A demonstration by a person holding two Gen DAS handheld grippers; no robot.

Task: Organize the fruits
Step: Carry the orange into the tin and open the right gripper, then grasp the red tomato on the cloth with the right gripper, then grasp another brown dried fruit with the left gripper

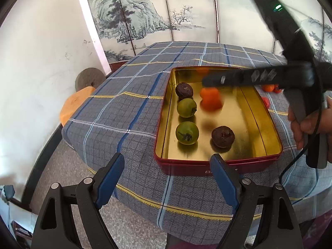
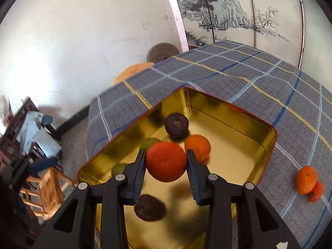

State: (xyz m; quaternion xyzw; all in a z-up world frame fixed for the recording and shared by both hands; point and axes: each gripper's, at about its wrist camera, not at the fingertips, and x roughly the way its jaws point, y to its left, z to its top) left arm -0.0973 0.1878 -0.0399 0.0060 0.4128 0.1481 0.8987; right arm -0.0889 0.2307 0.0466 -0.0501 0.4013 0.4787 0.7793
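A red tin with a gold inside (image 1: 164,112) (image 2: 269,145) stands on the checked tablecloth. In it lie two green fruits (image 1: 186,108) (image 1: 187,132), two dark brown fruits (image 1: 184,90) (image 1: 223,137) (image 2: 176,125) and an orange (image 2: 198,147). My right gripper (image 2: 166,152) (image 1: 209,82) hangs over the tin, with a red-orange fruit (image 2: 166,161) between its blue pads. The pads stand right at its sides without squeezing. My left gripper (image 1: 167,157) is open and empty at the tin's near edge.
An orange (image 2: 306,179) and a small red fruit (image 2: 316,191) lie on the cloth to the right of the tin. A hand (image 1: 307,124) holds the right gripper. Off the table's left side are an orange stool (image 1: 72,105) and a wooden chair (image 2: 49,188).
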